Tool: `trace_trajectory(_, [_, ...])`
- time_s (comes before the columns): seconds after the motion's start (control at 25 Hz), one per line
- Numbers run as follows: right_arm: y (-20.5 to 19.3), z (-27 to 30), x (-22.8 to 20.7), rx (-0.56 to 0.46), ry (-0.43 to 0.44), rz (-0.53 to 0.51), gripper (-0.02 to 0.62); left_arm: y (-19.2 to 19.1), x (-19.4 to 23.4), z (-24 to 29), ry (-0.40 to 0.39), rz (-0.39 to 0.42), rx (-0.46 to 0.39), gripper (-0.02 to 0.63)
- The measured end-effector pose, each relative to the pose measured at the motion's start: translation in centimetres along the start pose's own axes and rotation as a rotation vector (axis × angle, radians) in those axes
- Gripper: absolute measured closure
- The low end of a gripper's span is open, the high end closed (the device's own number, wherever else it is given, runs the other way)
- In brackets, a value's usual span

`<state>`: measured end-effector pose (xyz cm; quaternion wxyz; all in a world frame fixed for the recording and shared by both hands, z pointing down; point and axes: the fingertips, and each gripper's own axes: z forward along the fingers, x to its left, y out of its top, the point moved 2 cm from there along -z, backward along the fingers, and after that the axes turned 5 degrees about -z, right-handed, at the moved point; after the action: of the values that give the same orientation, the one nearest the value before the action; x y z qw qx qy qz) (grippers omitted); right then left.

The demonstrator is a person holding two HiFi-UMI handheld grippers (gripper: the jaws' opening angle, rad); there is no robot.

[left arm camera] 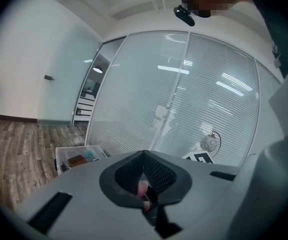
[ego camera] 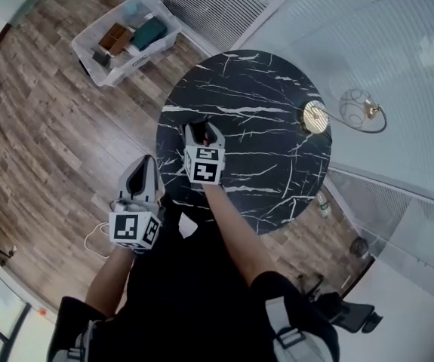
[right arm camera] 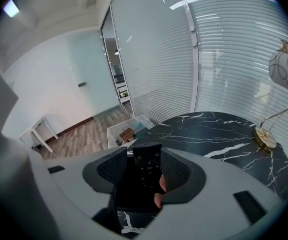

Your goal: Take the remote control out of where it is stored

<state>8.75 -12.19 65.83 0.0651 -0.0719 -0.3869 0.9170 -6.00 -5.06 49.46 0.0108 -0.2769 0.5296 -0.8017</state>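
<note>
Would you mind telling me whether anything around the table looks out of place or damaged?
Nothing stands out. The lamp stands upright on the marble table, the open bin sits level on the floor, and the remote control sits straight between the parted jaws of the right gripper.

I count two claws: my left claw [ego camera: 144, 166] and my right claw [ego camera: 202, 131]. Each carries one marker cube [ego camera: 135, 228], so two cubes. One remote control [right arm camera: 147, 165] is in sight. There is one round black bench [ego camera: 269, 89], with one lamp [ego camera: 315, 117] on it. On the floor [ego camera: 43, 127] stands one clear bin [ego camera: 115, 72] holding at least three things: one brown box [ego camera: 115, 36], one teal item [ego camera: 149, 32] and one dark item [ego camera: 102, 57] I cannot identify. One white side table [right arm camera: 37, 134] completes the count.
</note>
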Motion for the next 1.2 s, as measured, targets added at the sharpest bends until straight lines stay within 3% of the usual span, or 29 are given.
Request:
trace_trajectory(0.72, [0.4, 1.2, 0.4, 0.093, 0.006, -0.077, 0.390, -0.2, 1.1, 1.5, 0.002, -0.037, 0.020, 0.598])
trace_trajectory(1.2, [0.0, 1.4, 0.5, 0.078, 0.002, -0.132, 0.390, -0.3, 2.0, 1.3, 0.024, -0.053, 0.016, 0.598])
